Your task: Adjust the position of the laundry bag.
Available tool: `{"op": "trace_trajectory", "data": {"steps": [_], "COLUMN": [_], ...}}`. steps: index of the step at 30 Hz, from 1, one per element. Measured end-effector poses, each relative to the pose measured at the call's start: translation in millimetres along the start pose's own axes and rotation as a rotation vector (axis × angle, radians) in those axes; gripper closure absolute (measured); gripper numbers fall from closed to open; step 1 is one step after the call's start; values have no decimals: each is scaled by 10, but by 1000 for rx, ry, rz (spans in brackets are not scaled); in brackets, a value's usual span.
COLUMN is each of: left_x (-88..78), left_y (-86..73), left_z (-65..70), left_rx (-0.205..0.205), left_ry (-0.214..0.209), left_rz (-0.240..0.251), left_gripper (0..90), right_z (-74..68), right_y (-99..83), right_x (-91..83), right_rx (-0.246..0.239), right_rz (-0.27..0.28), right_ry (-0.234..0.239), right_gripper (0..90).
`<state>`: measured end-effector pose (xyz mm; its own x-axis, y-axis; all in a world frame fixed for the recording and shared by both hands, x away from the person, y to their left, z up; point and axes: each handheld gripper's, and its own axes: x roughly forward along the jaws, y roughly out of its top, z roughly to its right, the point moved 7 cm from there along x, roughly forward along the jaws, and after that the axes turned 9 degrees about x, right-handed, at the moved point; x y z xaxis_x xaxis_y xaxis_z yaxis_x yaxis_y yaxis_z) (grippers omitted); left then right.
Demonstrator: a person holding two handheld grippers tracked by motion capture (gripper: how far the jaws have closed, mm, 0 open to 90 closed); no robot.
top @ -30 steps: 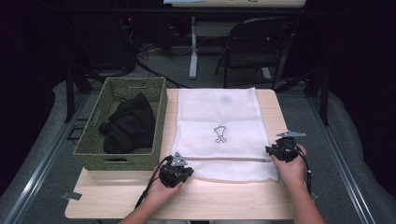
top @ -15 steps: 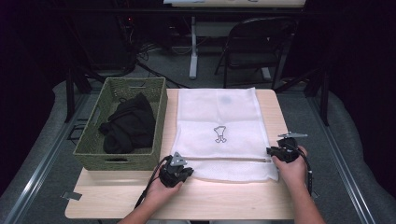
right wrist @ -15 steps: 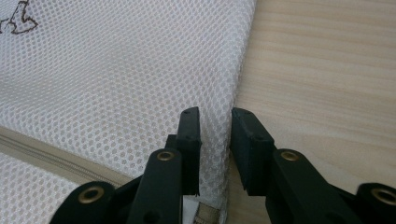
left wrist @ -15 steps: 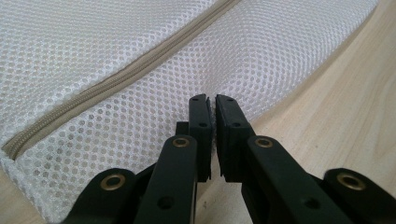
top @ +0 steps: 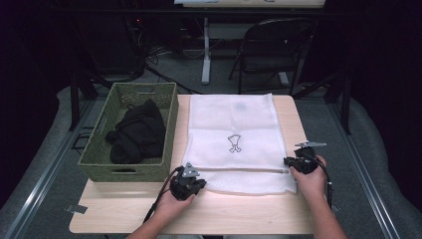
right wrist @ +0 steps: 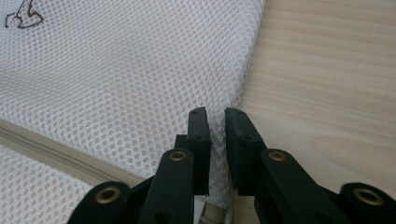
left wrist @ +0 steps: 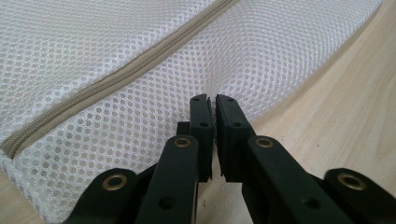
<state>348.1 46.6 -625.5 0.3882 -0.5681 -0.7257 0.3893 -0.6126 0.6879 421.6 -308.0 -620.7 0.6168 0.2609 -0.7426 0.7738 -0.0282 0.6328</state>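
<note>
A white mesh laundry bag (top: pixel 231 124) lies flat on the wooden table (top: pixel 249 211), its beige zipper (top: pixel 239 170) running across near the front edge. My left gripper (top: pixel 198 183) is at the bag's front left corner. In the left gripper view its jaws (left wrist: pixel 215 100) are shut on the mesh (left wrist: pixel 116 56) just below the zipper (left wrist: pixel 93 88). At the right end of the zipper is my right gripper (top: pixel 288 162). Its jaws (right wrist: pixel 218 112) have just been closing around the bag's side edge (right wrist: pixel 116 70). A narrow gap with mesh in it remains between them.
A green woven basket (top: pixel 124 172) with black clothing (top: pixel 137 132) in it stands at the table's left, touching the bag's left side. A folding chair (top: pixel 271 45) stands on the floor beyond the table. Bare wood lies in front of the bag.
</note>
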Motion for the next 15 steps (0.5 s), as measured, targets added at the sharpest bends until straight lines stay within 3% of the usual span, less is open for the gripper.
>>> {"op": "trace_trajectory", "data": {"steps": [5, 15], "left_x": [3, -5], "left_y": [0, 3], "left_z": [1, 1], "left_rx": [-3, -14], "left_ry": [-1, -8], "left_rz": [0, 1], "left_gripper": [864, 866], "right_z": [-28, -48], "right_y": [9, 28], "right_x": [-22, -75], "right_rx": [-12, -12], "right_rz": [6, 15], "right_ry": [9, 29], "right_gripper": [858, 866]}}
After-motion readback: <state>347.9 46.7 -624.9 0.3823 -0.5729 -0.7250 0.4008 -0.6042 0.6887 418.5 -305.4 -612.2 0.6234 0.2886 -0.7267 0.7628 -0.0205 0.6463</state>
